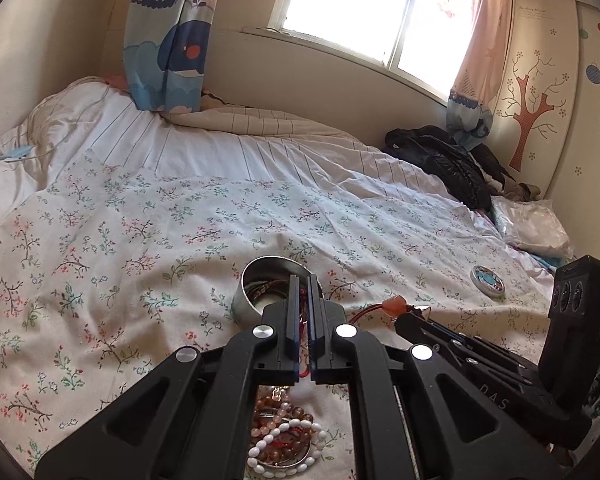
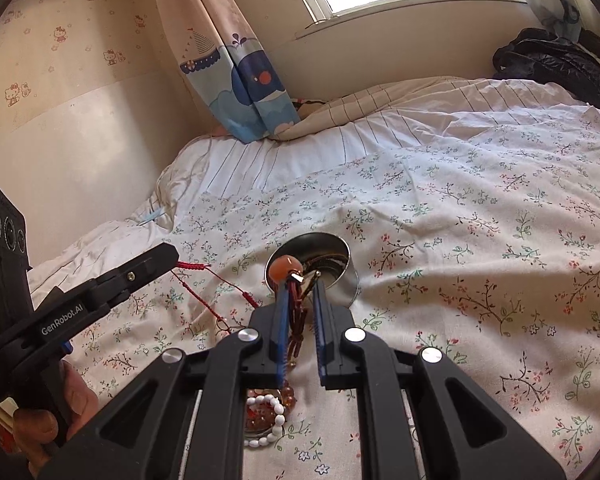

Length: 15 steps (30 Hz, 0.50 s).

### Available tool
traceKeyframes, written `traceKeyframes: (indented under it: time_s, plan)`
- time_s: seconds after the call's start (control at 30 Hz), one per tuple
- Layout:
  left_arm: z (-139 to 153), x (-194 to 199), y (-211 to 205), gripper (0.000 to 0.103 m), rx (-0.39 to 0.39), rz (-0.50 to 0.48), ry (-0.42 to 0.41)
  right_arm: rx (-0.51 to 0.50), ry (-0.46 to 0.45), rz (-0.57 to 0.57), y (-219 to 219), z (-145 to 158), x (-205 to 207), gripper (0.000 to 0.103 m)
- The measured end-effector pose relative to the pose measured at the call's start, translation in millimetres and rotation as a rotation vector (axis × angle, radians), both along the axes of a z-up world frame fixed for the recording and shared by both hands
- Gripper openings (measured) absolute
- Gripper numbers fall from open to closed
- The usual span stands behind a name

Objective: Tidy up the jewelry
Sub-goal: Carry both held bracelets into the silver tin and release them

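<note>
**A:** Where does the jewelry lie?

**B:** On a bed spread with a floral sheet (image 1: 112, 216); a round metal tin (image 1: 256, 280) stands open on it, with a tangle of cords and chains inside; nearer the cameras a shallow metal dish (image 1: 296, 470) holds a white bead bracelet (image 1: 284, 444) and strands of amber-pink beads (image 1: 276, 412); a small round lid (image 1: 487, 278) with a blue picture lies well apart to the right.

**A:** And the two tools?

**B:** The left gripper (image 1: 303, 280) has its fingers pressed together on a thin red cord (image 2: 204, 276); from the right wrist view the cord runs out of its tip, sags over the sheet and leads toward the other tool; the right gripper (image 2: 300, 284) is clamped, its blue pads narrowly apart, on the brownish cords of a necklace whose orange stone pendant (image 2: 286, 266) sticks up just past the fingertips, in front of the tin's mouth; whether the red cord and the brownish cords are one piece I cannot tell.

**A:** Anyone visible?

**B:** Only a hand (image 2: 56, 416) wrapped round the left tool's grip, at the lower left of the right wrist view.

**A:** The room?

**B:** A sunlit window (image 1: 360, 4); curtains printed with a whale and a sailboat (image 1: 168, 36); a dark jacket (image 1: 448, 160) heaped at the far right of the bed, beside a wardrobe door with a tree decal (image 1: 532, 120).
</note>
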<state>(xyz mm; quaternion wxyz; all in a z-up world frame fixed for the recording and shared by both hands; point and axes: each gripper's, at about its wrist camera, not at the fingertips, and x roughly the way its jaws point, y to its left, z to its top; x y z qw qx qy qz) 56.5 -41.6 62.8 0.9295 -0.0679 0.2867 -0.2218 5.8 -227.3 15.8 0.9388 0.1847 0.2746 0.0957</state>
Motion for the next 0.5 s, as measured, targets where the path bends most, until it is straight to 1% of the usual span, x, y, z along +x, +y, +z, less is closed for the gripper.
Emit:
traceKeyframes:
  time_s: [0.2, 0.5]
  plan:
    - [2.6, 24.6, -13.3, 0.003, -0.031, -0.012, 0.013, 0.023, -0.005, -0.016, -8.1, 0.5, 18.9, 0.012]
    - [-0.8, 59.6, -33.4, 0.003, -0.044, -0.023, 0.032, 0.057, -0.006, -0.027, -20.2, -3.1, 47.6, 0.012]
